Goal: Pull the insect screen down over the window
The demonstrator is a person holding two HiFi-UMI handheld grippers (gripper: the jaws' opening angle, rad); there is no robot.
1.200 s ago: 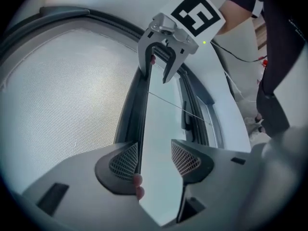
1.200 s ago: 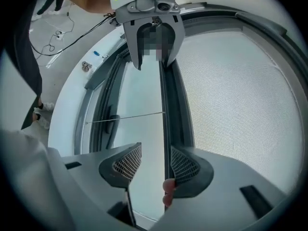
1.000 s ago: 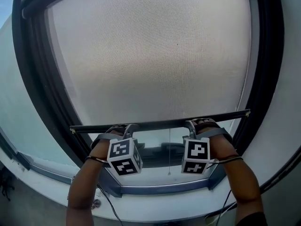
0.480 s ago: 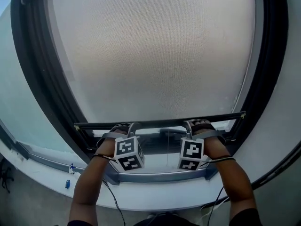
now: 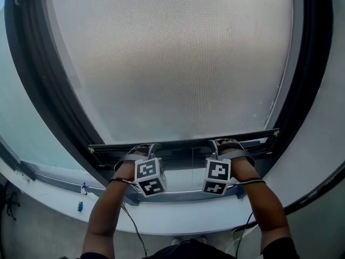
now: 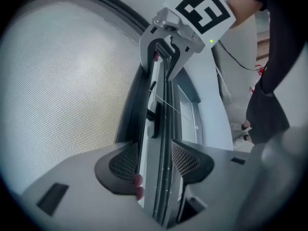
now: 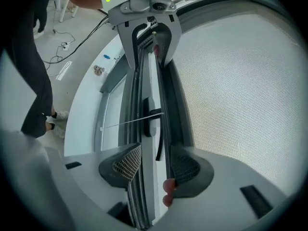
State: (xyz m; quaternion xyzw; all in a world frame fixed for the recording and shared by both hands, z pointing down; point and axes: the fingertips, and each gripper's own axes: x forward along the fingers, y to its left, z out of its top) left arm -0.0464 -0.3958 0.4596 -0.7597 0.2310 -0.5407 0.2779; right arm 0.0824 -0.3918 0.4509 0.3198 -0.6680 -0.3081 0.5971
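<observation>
The grey mesh insect screen (image 5: pixel 178 63) covers nearly the whole window. Its dark bottom bar (image 5: pixel 183 143) sits low, a narrow strip above the lower window frame (image 5: pixel 183 196). My left gripper (image 5: pixel 141 151) holds the bar left of centre and my right gripper (image 5: pixel 223 146) holds it right of centre. In the left gripper view the bar (image 6: pixel 156 129) runs between the mesh pads (image 6: pixel 122 162) of my left gripper (image 6: pixel 154 160), with the right gripper (image 6: pixel 166 47) clamped further along. In the right gripper view the right gripper (image 7: pixel 153 165) straddles the bar (image 7: pixel 150 95) the same way. A thin pull cord (image 5: pixel 192 163) hangs mid-bar.
A black window frame (image 5: pixel 48 101) curves round the screen. The white sill (image 5: pixel 178 217) runs below, with small blue items (image 5: pixel 81 203) at its left. Cables (image 5: pixel 132 225) trail from both grippers. A person's dark-clothed legs (image 7: pixel 33 81) stand by the sill.
Both grippers have come down with the bottom bar. The open strip of window under the bar has narrowed and the mesh covers more of the pane.
</observation>
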